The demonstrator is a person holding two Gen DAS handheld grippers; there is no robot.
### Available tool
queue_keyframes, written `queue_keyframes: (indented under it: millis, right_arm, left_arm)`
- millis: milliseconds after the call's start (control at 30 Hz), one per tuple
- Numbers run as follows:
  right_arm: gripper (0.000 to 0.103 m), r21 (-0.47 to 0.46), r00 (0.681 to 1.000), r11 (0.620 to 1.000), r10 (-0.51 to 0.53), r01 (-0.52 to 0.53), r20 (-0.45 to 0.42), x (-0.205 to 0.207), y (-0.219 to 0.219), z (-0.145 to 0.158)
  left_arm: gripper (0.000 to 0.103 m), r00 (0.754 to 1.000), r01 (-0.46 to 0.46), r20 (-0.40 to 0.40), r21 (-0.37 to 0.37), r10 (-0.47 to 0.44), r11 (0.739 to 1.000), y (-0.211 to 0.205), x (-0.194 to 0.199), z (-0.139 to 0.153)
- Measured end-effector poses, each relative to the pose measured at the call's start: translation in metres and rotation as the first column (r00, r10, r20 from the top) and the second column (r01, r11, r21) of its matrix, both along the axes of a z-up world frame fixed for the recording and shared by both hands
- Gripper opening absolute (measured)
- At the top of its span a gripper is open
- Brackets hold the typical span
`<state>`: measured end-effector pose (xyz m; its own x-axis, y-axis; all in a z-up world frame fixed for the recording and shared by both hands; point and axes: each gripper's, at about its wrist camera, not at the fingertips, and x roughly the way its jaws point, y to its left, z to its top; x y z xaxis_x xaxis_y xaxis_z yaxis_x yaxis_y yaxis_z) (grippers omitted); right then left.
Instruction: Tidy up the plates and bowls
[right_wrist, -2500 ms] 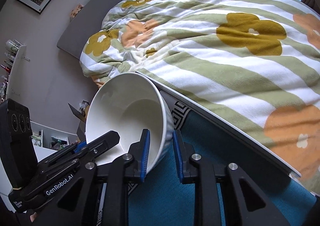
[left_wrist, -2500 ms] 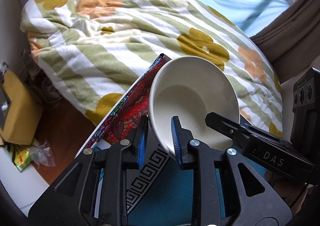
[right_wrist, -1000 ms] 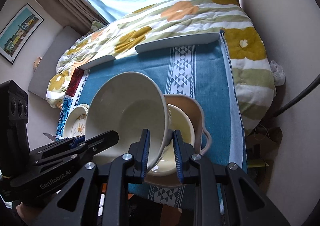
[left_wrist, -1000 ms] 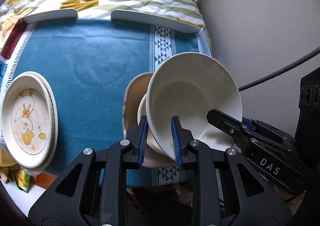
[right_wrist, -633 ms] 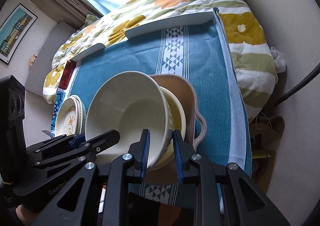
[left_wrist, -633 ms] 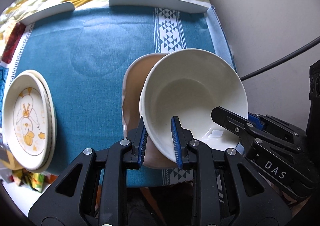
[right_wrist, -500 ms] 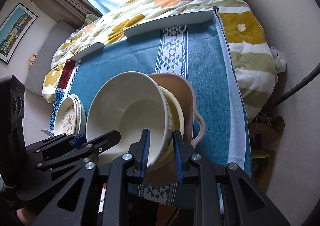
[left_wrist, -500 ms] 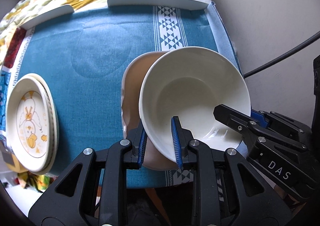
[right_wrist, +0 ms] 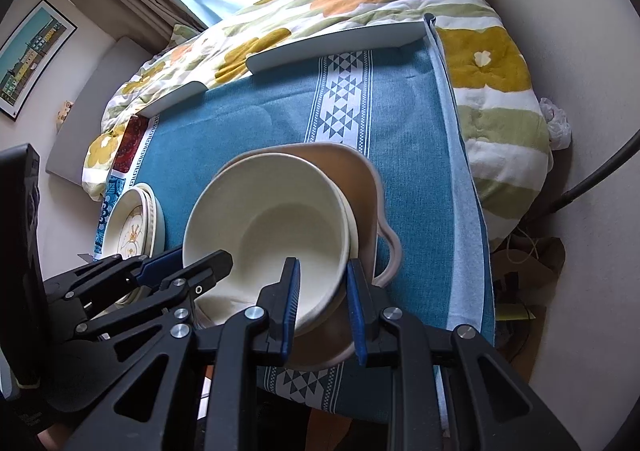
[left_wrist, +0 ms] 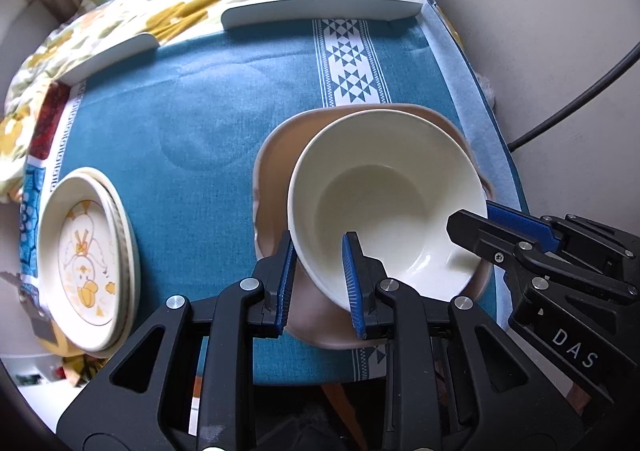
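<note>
A cream bowl [left_wrist: 384, 195] sits nested in another cream bowl [right_wrist: 351, 227], inside a tan handled dish [left_wrist: 276, 155] on the blue tablecloth [left_wrist: 192, 99]. My left gripper [left_wrist: 318, 275] straddles the bowl's near rim, with a gap showing at the outer pad. My right gripper [right_wrist: 322, 303] straddles the rim on the other side, jaws also spread slightly wider than the wall. The bowl [right_wrist: 264, 235] and dish [right_wrist: 360, 179] show in the right wrist view too. A stack of duck-print plates [left_wrist: 86, 263] lies at the left edge.
A white tray rim [left_wrist: 320, 11] borders the far edge of the cloth. A flowered duvet [right_wrist: 492, 63] lies beyond and to the right. A black cable [left_wrist: 580, 99] runs along the wall on the right. The plates also show in the right wrist view [right_wrist: 134, 227].
The bowl came from over the bed to the table and has come down into the bowl in the tan dish. Both grippers' jaws have widened around its rim.
</note>
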<state>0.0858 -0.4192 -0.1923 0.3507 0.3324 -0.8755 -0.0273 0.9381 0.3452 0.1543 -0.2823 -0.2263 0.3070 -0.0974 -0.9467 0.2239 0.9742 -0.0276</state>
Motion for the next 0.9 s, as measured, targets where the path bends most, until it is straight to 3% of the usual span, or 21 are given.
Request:
queue_keyframes:
  millis: [267, 500, 533, 567, 600, 633, 667, 700, 767, 900]
  right_arm:
    - [0.022, 0.017, 1.000, 1.000, -0.005, 0.005, 0.005, 0.001, -0.004, 0.004]
    - [0.022, 0.035, 0.993, 0.999, -0.001, -0.003, 0.118, -0.007, -0.027, 0.053]
    - [0.022, 0.034, 0.992, 0.999, 0.010, -0.014, 0.129, -0.009, -0.030, 0.059]
    - [0.023, 0.024, 0.989, 0.999, 0.022, -0.025, 0.145, -0.011, -0.031, 0.065]
    - [0.028, 0.005, 0.986, 0.999, 0.039, -0.040, 0.160, -0.013, -0.031, 0.070]
    - [0.052, -0.018, 0.982, 0.998, 0.056, -0.054, 0.183, -0.016, -0.030, 0.076]
    - [0.079, -0.039, 0.974, 0.997, 0.066, -0.059, 0.215, -0.021, -0.030, 0.081]
    - [0.088, -0.058, 0.963, 0.997, 0.066, -0.052, 0.260, -0.026, -0.031, 0.087]
    - [0.092, -0.090, 0.942, 0.995, 0.059, -0.031, 0.331, -0.035, -0.034, 0.096]
    - [0.092, -0.173, 0.972, 0.984, 0.085, -0.047, 0.217, -0.029, -0.035, 0.088]
  left_arm:
    - [0.021, 1.000, -0.010, 0.002, -0.032, 0.010, 0.999, 0.007, -0.001, 0.006]
    - [0.023, 0.984, -0.045, 0.167, -0.058, 0.054, 0.997, 0.039, -0.015, 0.069]
    - [0.035, 0.979, -0.040, 0.195, -0.059, 0.051, 0.997, 0.043, -0.018, 0.077]
    - [0.069, 0.974, -0.039, 0.220, -0.045, 0.048, 0.998, 0.048, -0.021, 0.084]
    - [0.089, 0.967, -0.039, 0.251, -0.022, 0.043, 0.999, 0.052, -0.025, 0.090]
    - [0.102, 0.957, -0.030, 0.287, -0.014, 0.033, 0.999, 0.055, -0.029, 0.095]
    - [0.103, 0.948, -0.010, 0.318, -0.011, 0.013, 1.000, 0.059, -0.032, 0.100]
    - [0.103, 0.948, 0.010, 0.318, 0.007, -0.011, 1.000, 0.061, -0.033, 0.101]
    - [0.103, 0.960, 0.037, 0.276, 0.056, -0.051, 0.998, 0.063, -0.027, 0.095]
    - [0.102, 0.984, 0.087, 0.152, 0.054, -0.094, 0.995, 0.072, -0.014, 0.069]
